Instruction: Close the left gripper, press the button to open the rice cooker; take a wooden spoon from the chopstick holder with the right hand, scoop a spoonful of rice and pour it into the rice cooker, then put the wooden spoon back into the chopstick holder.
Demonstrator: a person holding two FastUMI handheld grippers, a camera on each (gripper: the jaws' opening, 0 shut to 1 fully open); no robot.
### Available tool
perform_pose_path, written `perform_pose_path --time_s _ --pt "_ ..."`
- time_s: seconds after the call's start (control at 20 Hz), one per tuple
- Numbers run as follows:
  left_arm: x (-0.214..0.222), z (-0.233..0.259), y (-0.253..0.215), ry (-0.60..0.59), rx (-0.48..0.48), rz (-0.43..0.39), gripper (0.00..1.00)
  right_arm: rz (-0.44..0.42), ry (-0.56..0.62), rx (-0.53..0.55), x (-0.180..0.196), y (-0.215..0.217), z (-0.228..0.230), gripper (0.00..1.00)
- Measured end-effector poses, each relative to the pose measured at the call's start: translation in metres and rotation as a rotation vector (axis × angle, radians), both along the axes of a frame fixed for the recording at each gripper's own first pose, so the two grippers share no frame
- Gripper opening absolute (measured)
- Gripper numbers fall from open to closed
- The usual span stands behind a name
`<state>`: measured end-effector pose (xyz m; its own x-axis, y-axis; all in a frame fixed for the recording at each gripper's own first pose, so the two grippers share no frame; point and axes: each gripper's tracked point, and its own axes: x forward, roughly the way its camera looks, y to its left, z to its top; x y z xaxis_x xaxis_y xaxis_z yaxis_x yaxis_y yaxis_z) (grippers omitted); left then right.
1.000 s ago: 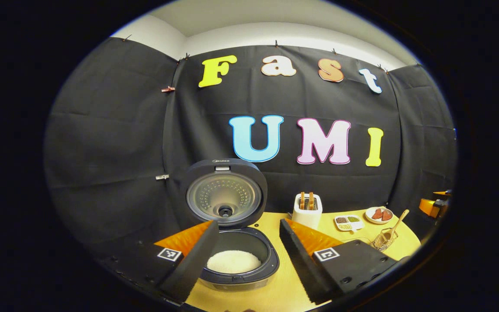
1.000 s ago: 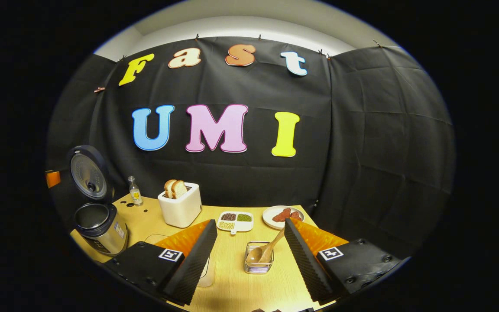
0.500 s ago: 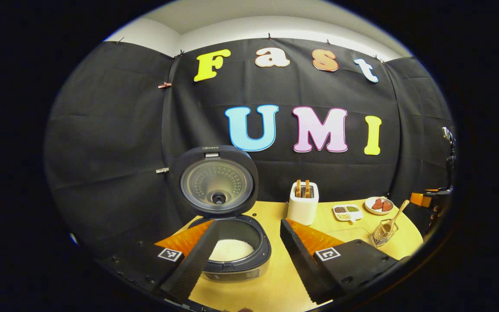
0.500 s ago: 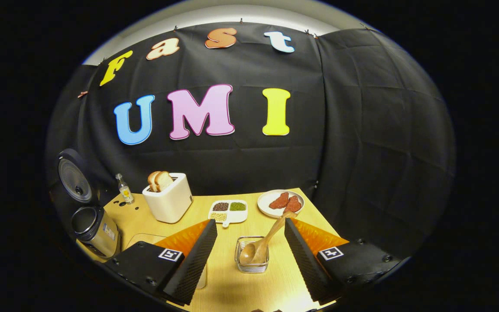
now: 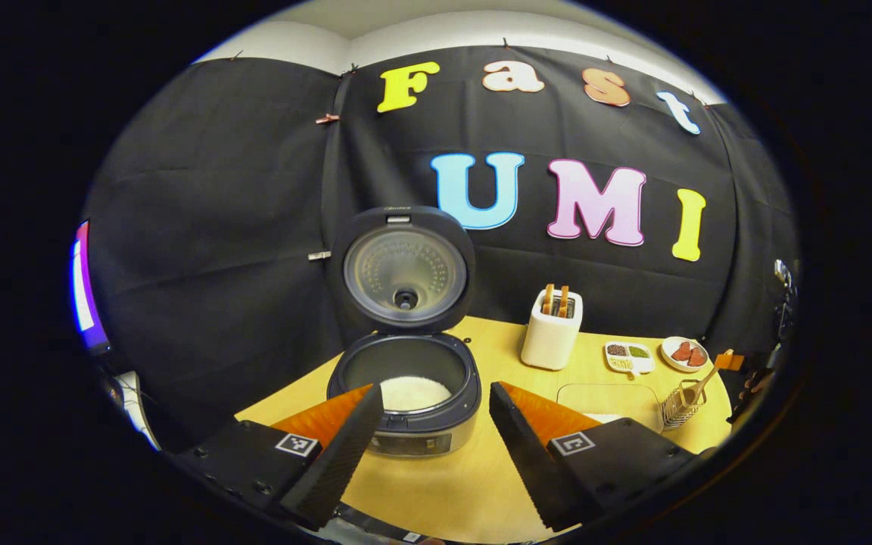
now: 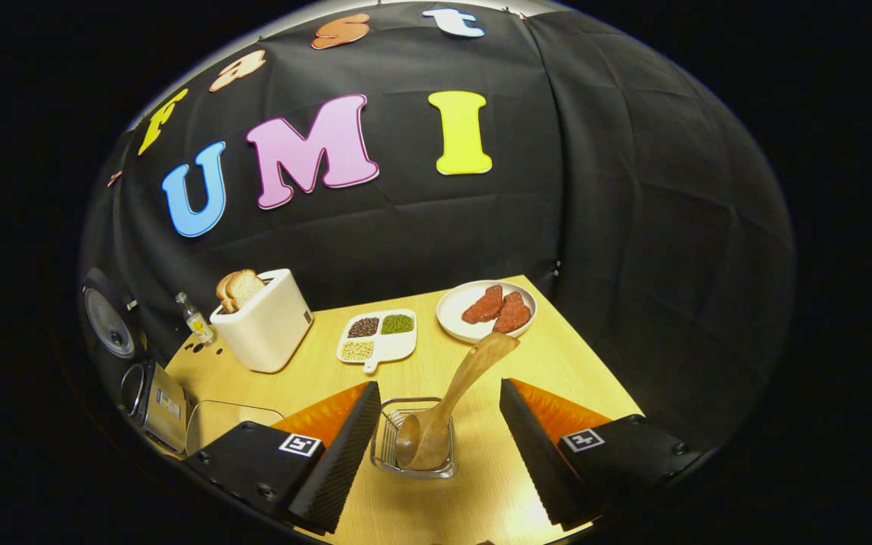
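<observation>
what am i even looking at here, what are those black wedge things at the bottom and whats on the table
Those black wedges are the fingers of two hand-held grippers; a person carries one in each hand, and a fisheye camera rides on each, looking forward.

In the left gripper view, the left gripper is open and holds nothing. Ahead stands a rice cooker, lid up, with white rice inside.

In the right gripper view, the right gripper is also open and empty, its fingers either side of a wire chopstick holder with a wooden spoon leaning in it.

Also on the wooden table: a toaster with bread, a divided dish of beans, a plate of meat and a small bottle.
</observation>
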<state>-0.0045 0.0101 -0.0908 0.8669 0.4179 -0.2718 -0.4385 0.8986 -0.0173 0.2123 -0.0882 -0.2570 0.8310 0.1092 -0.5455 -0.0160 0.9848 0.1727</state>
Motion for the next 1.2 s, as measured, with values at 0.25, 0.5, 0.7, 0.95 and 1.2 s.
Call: perform_pose_path --time_s 0.25,0.5,0.7,0.95,1.2 --pt "-0.015 -0.024 -0.019 0.049 -0.052 0.067 0.96 -0.01 0.082 0.097 0.029 0.001 -0.045 0.99" --pt "-0.026 -0.038 -0.045 0.08 -0.06 0.087 0.96 -0.058 0.115 0.201 0.054 0.001 -0.062 0.79" --pt "-0.026 -0.048 -0.067 0.091 -0.065 0.063 0.96 -0.063 0.148 0.25 0.052 0.007 -0.061 0.21" --pt "-0.024 -0.056 -0.083 0.088 -0.091 0.028 0.96 -0.028 0.092 0.222 0.051 0.011 -0.044 0.16" --pt "-0.019 -0.054 -0.075 0.075 -0.081 -0.008 0.96 -0.002 -0.01 0.207 0.048 0.015 0.005 0.13"
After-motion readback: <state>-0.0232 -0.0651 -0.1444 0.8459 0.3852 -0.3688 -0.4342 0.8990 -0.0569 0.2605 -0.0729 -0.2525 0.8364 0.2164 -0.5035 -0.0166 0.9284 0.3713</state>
